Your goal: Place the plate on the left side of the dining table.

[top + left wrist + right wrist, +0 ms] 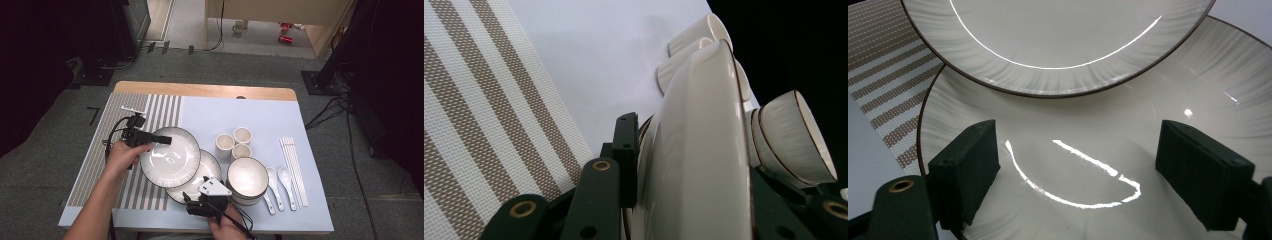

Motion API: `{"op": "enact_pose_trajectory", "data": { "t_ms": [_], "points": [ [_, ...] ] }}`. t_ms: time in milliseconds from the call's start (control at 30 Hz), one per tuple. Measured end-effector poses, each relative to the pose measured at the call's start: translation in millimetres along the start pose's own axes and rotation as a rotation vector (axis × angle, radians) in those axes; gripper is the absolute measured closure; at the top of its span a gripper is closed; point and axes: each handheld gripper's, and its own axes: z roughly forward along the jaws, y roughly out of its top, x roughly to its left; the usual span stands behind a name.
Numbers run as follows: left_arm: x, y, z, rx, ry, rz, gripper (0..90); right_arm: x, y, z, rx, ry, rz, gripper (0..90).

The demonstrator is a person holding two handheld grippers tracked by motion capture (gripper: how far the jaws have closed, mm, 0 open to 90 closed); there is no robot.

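Plates are the business here: two of them overlap near the front of the table (300, 112), and the left tongs (159, 140) are clamped on the far-left rim of the upper plate (170, 157). In the left gripper view that plate (696, 150) stands edge-on between the jaws, one jaw against its underside and the other on its top face. Gripping at the rim probably lets the plate be lifted or slid off the one beneath without reaching under it. It appears to be raised, or at least tipped, above the lower plate (202, 175), covering that plate's left part.

The right tongs (205, 200) hang at the near edge of the lower plate with the jaws spread wide. In the right gripper view both jaws stand apart over the shiny face of that plate (1128, 145), gripping nothing, with the upper plate's rim (1058, 55) crossing above. They are likely waiting to steady or take the lower plate once the upper one is clear.

Both plates are empty. To the right sit a stack of bowls (247, 179), the top one empty, and three empty cups (234, 142). Two spoons (279, 182) and some chopsticks (295, 167) lie beside them on the blue cloth (260, 115); a striped mat (155, 107) covers the left part.
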Motion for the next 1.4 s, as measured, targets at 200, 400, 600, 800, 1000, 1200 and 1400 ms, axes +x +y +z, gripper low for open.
{"op": "enact_pose_trajectory", "data": {
  "t_ms": [200,400,600,800,1000,1200,1400],
  "points": [
    [1.3,5.7,-3.4,-0.005,-0.001,0.003,73.8,-0.1,-0.1,-0.1,0.001,0.0,0.001,17.3],
    [2.2,8.8,-5.9,-0.012,-0.002,-0.001,73.9,-0.3,-0.1,-0.2,0.0,0.002,0.002,17.2],
    [4.2,11.7,-10.9,-0.027,-0.011,-0.01,73.9,-0.6,-0.1,-0.3,0.001,0.005,0.003,16.9],
    [5.9,16.2,-14.1,-0.034,-0.013,-0.008,73.9,-0.6,-0.1,-0.3,0.0,0.005,0.004,16.9],
    [8.9,19.3,-17.7,-0.037,-0.004,-0.011,74.0,-1.5,-0.1,-0.5,-0.001,0.018,0.011,15.7],
    [13.4,23.2,-23.5,-0.054,0.001,-0.015,74.0,-2.2,-0.1,-0.6,-0.002,0.023,0.013,15.2],
    [20.0,27.1,-25.9,-0.061,0.011,-0.035,74.1,-2.2,-0.2,-0.7,-0.001,0.024,0.016,15.0]
  ]
}}
